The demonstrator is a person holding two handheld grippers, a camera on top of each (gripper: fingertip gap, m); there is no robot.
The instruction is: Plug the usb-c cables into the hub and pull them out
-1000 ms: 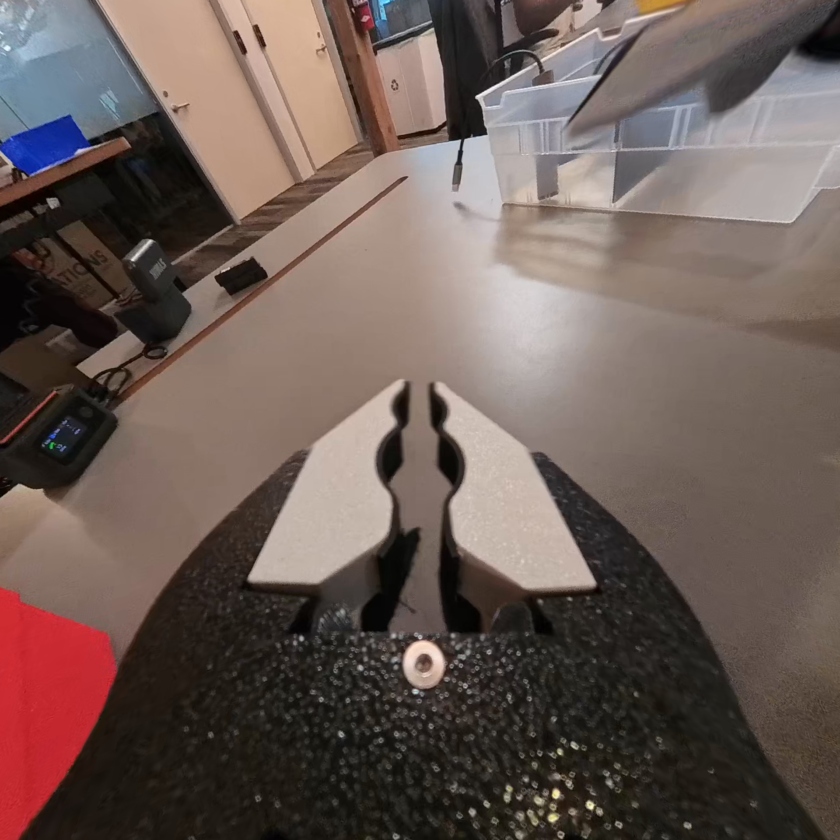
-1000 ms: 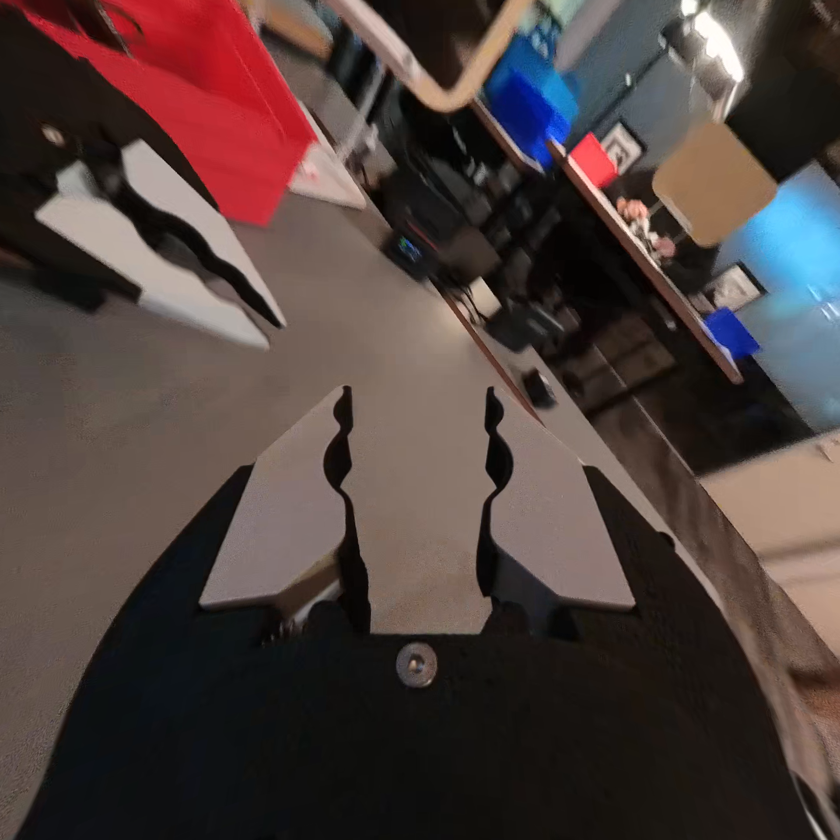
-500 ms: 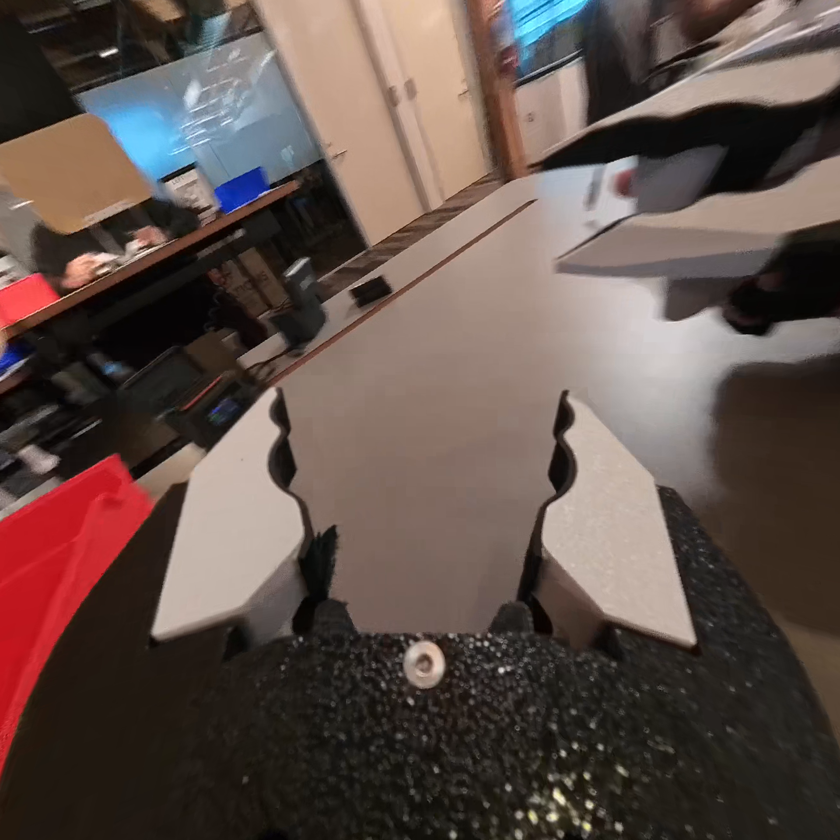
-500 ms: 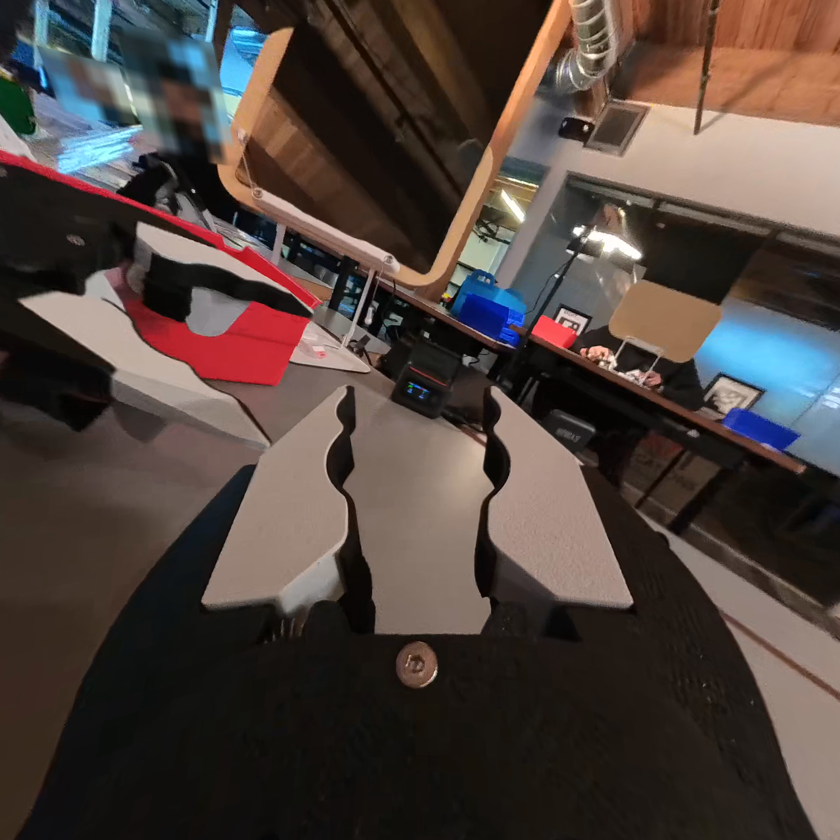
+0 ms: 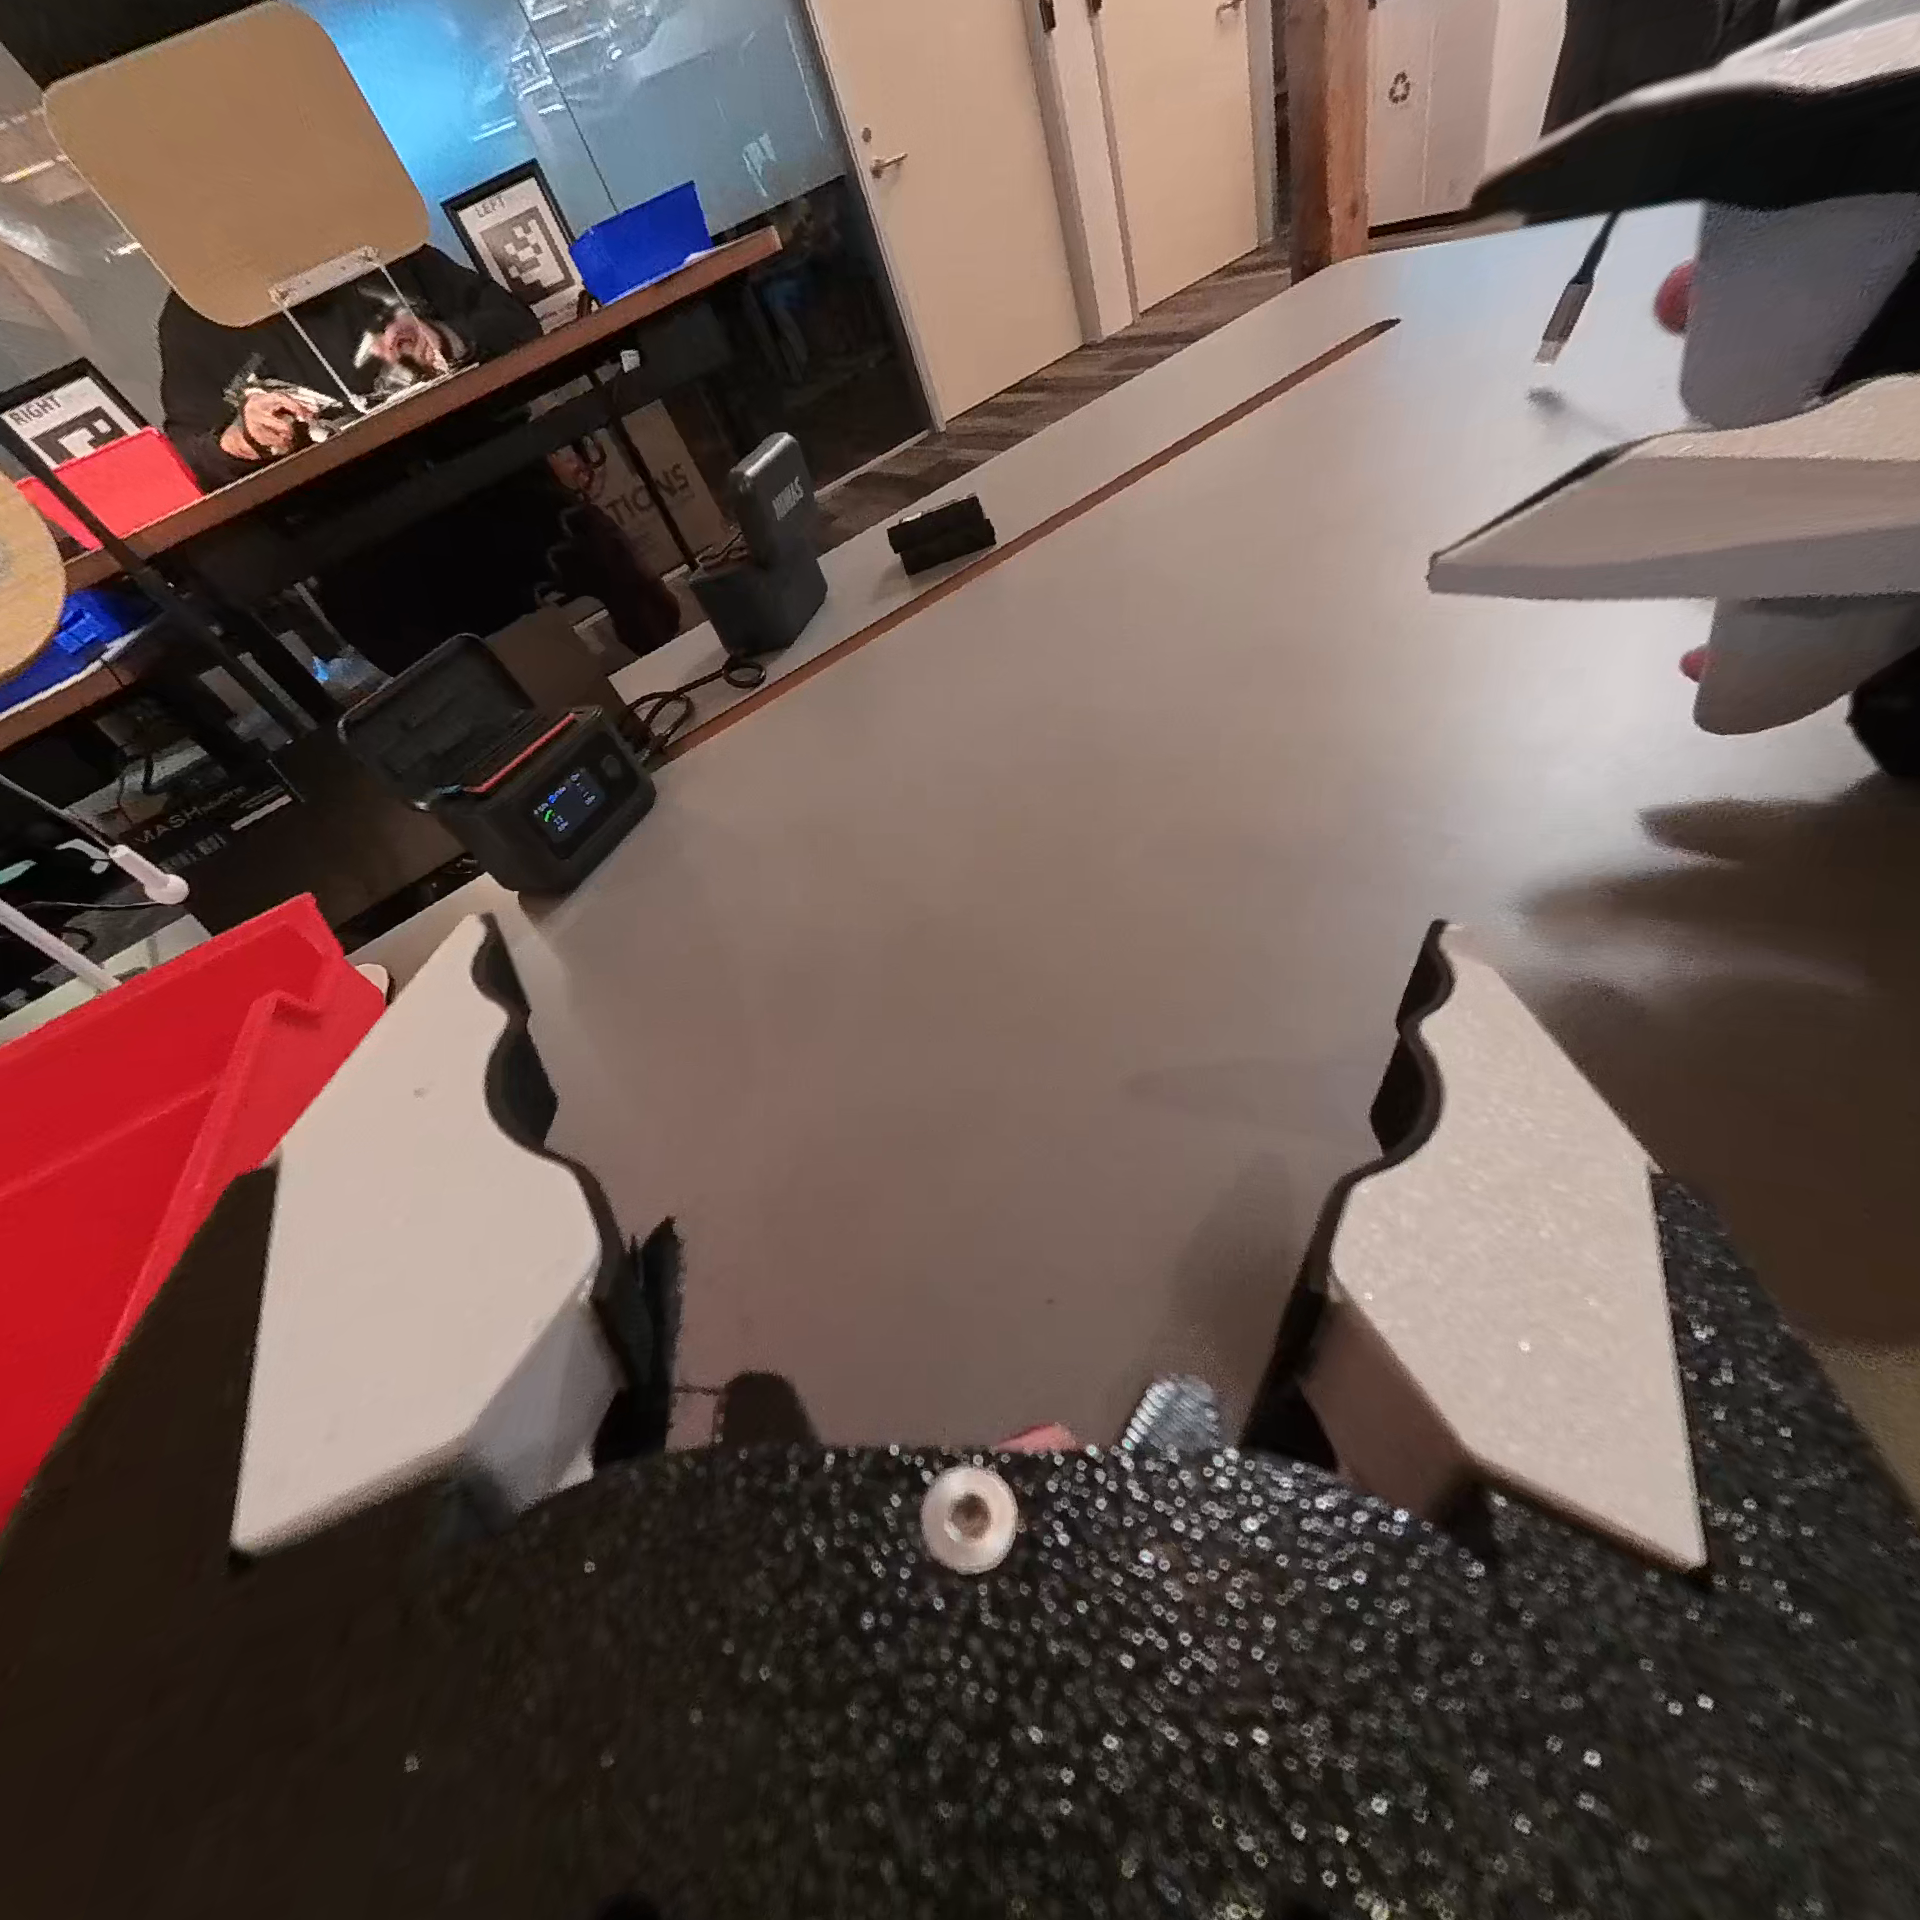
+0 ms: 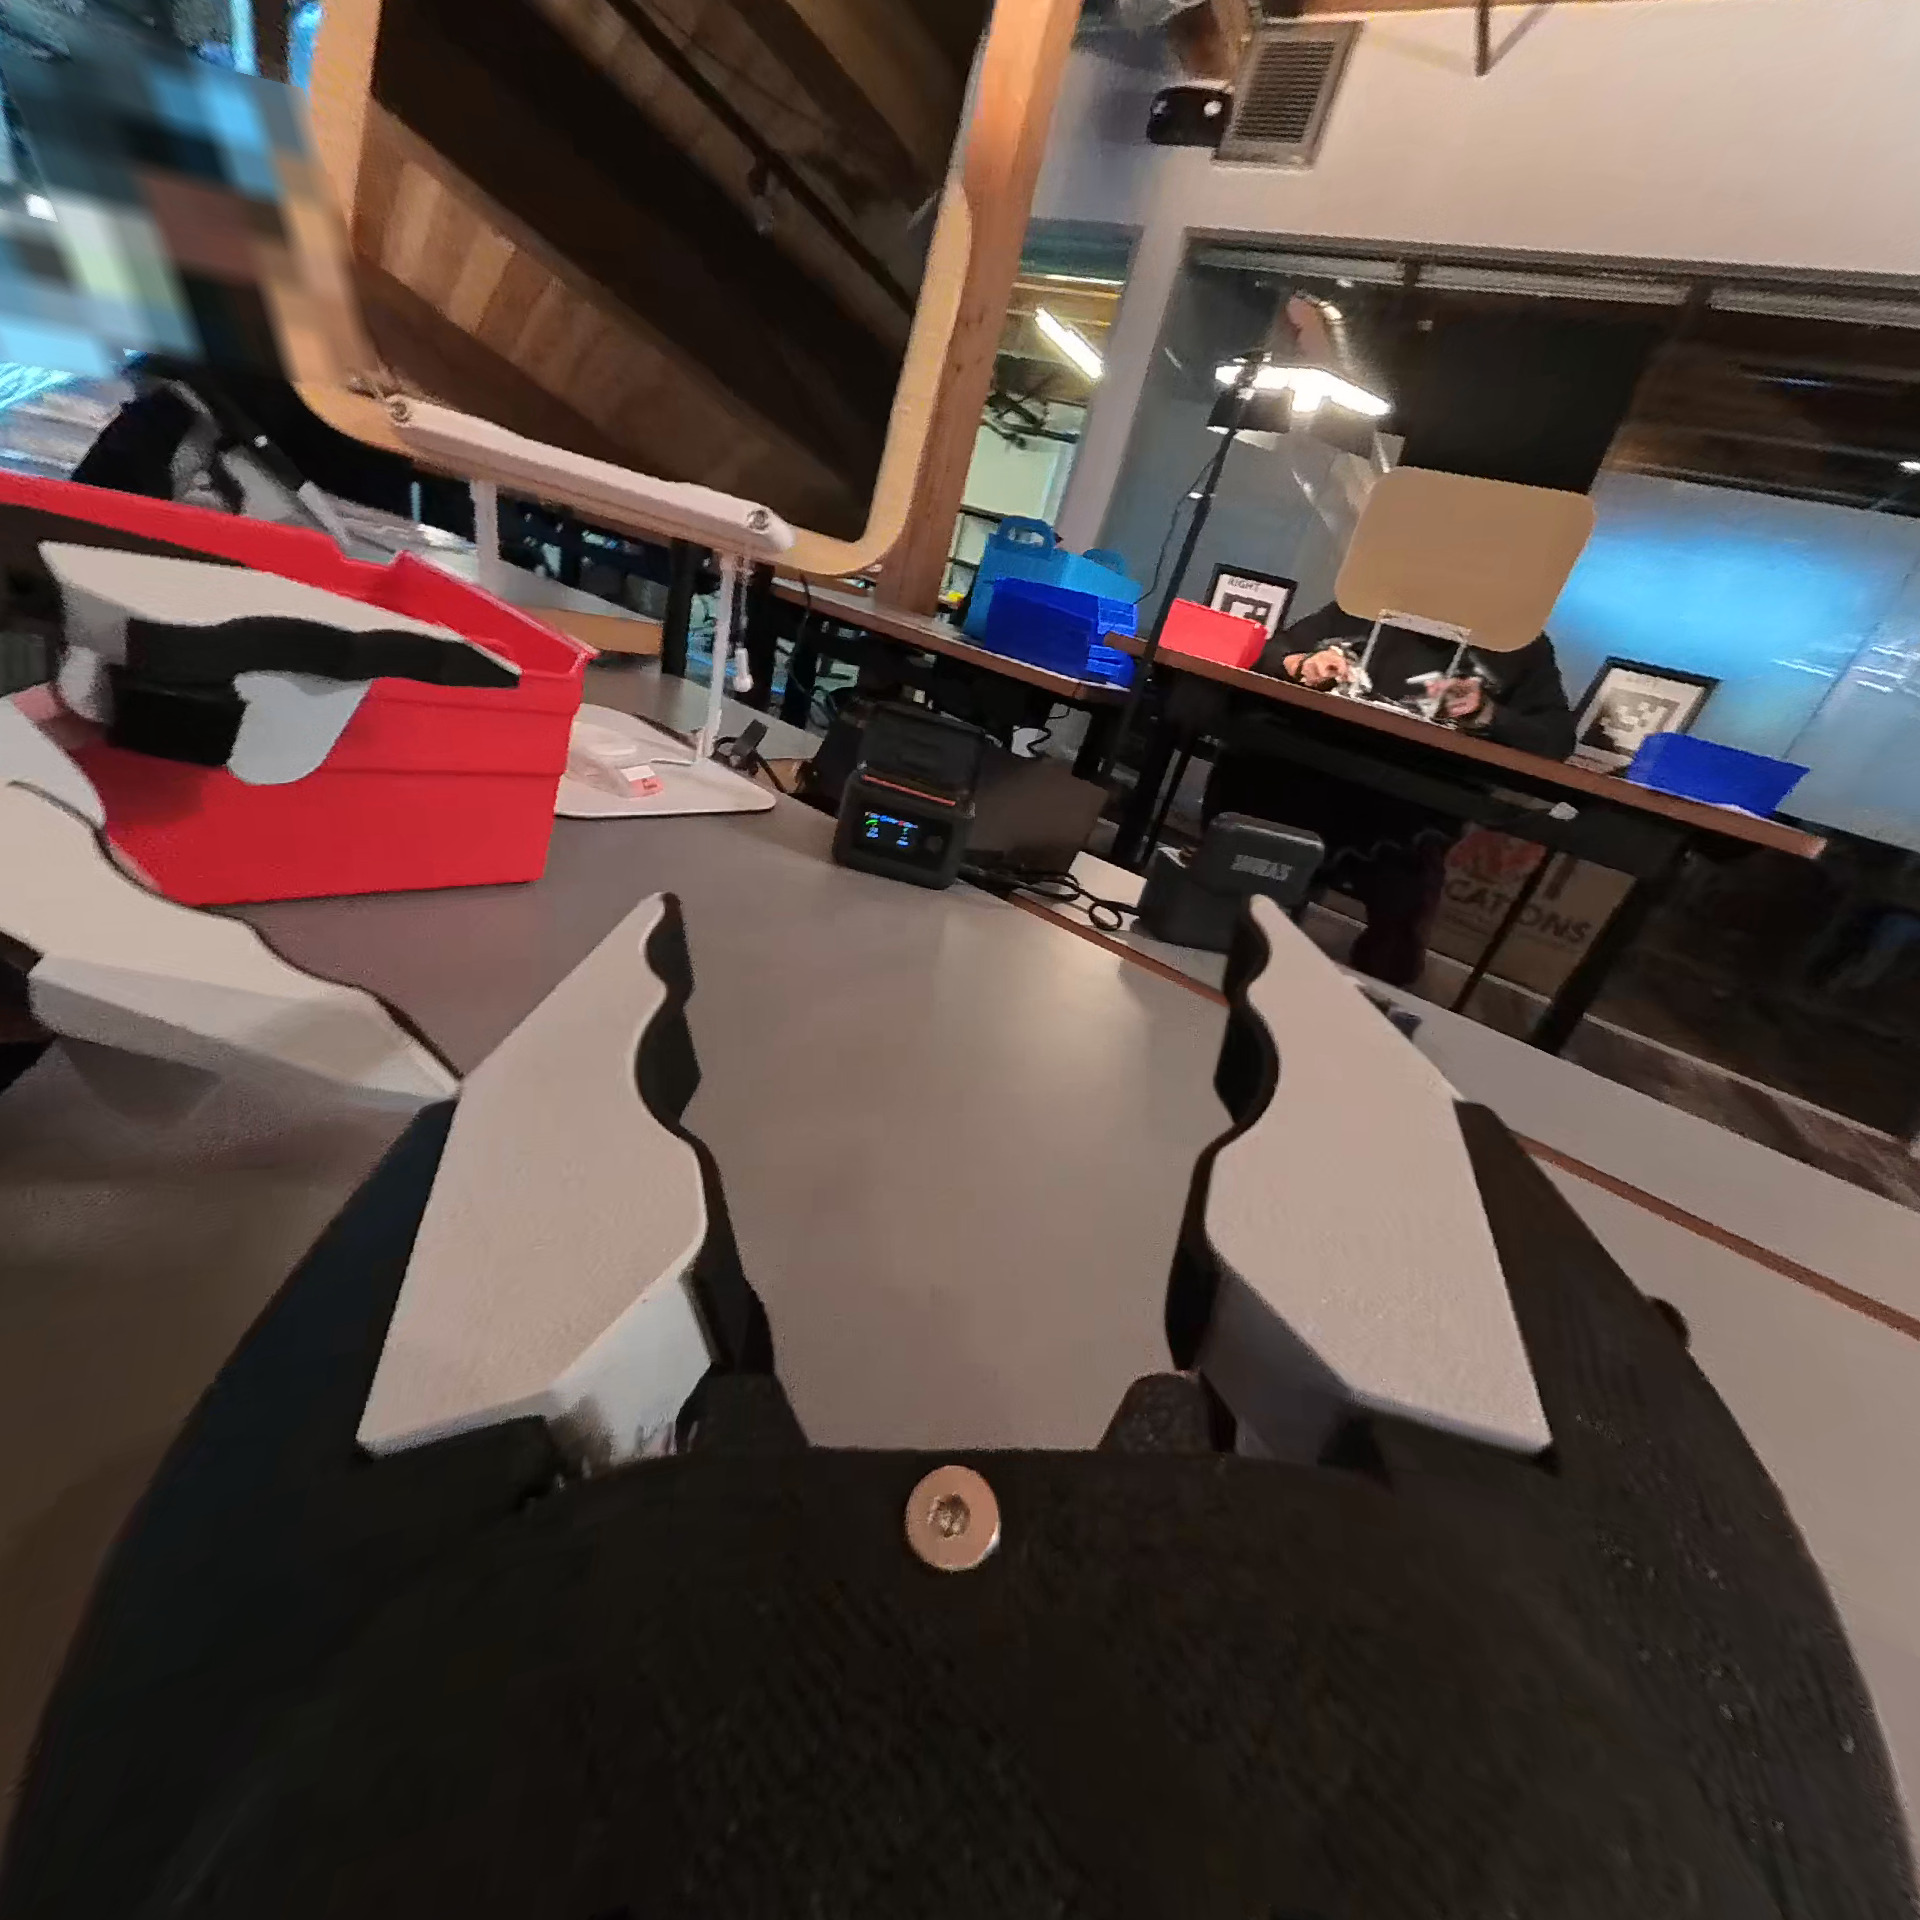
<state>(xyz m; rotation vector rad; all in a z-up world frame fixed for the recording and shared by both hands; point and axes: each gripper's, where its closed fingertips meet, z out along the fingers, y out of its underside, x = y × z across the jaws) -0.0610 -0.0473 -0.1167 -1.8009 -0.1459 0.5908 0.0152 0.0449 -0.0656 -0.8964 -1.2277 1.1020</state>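
Both grippers hovering over the grey table, jaws spread wide and holding nothing: left gripper pointing along the tabletop, right gripper pointing toward the table's far edge. Crossing into each other's view as well, the right one high at the right of the left wrist view, the left one at the left edge of the right wrist view in front of the red bin.

Hanging in the air well ahead of the left gripper, near the table's far end: one usb-c cable, plug downward, just clear of the surface. Not showing anywhere: the hub (nor where the cable's other end leads).

Standing along the table's side edge: a small black power unit with a lit screen, a dark grey charger block, a small black box.

Judging the task as either not started or between cycles, with nothing gripped.

Risking, from here:
- reaching for the dangling plug and knocking it swinging, since nothing is steadying it;
- clashing the two grippers, given how near they sit;
- sweeping toward the unseen hub blind and nudging the red bin or the power unit.
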